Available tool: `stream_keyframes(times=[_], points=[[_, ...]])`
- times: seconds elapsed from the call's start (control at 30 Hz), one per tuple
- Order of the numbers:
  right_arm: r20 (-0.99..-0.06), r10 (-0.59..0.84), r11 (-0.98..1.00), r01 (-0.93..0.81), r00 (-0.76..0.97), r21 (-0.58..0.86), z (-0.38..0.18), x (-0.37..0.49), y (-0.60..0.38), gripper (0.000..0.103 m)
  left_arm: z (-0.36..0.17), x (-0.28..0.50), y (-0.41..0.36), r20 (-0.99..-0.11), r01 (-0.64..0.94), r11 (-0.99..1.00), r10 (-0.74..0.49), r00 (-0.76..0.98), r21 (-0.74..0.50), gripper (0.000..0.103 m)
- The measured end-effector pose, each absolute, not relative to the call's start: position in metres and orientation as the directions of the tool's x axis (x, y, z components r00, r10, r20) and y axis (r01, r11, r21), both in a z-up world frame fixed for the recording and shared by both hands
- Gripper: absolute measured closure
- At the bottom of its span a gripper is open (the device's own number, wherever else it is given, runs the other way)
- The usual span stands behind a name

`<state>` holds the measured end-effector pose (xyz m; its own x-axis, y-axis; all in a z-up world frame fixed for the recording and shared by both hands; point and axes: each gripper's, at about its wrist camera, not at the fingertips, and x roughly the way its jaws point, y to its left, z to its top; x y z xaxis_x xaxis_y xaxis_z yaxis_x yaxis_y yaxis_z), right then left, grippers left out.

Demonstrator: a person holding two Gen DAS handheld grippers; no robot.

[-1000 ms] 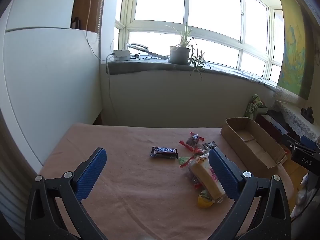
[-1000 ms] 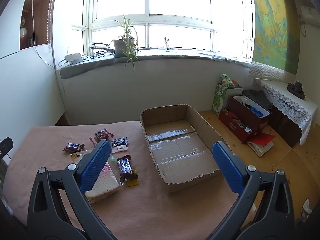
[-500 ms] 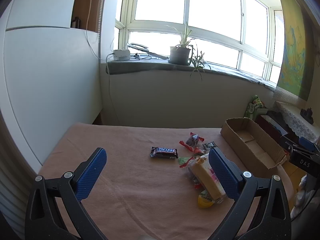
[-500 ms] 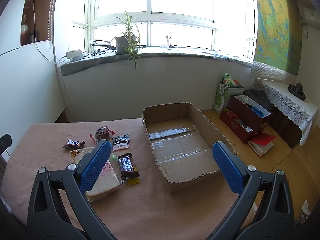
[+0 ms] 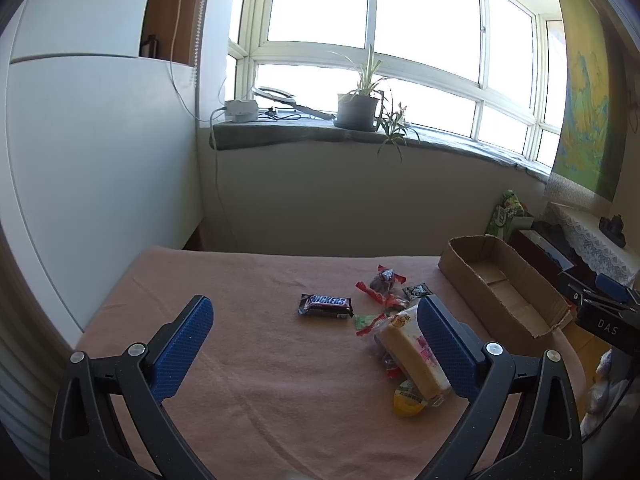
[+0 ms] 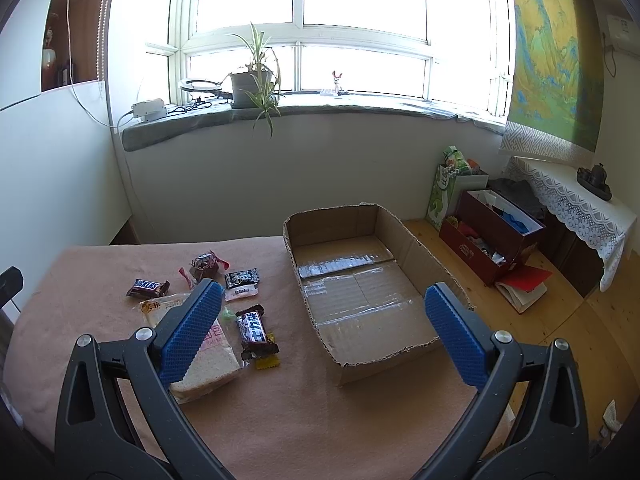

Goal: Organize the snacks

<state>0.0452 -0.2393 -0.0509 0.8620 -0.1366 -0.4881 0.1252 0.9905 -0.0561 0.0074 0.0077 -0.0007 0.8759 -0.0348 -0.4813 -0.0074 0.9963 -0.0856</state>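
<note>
Both tongs spread wide, empty: left tongs (image 5: 314, 334), right tongs (image 6: 324, 330). Snack pile on table (image 6: 280, 420), left of empty cardboard box (image 6: 360, 292). Sandwich pack (image 6: 208, 360) apparently under right tongs' left finger; long axis runs away from camera.
</note>
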Motion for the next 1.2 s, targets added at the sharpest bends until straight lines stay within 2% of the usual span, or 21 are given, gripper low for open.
stream_keyframes(times=[1.2], points=[[-0.495, -0.131, 0.991, 0.117, 0.859, -0.059, -0.0562, 0.0466, -0.2343, 0.0, -0.0018, 0.0067, 0.0045, -0.486, 0.004, 0.996, -0.047, 0.873, -0.09, 0.001]])
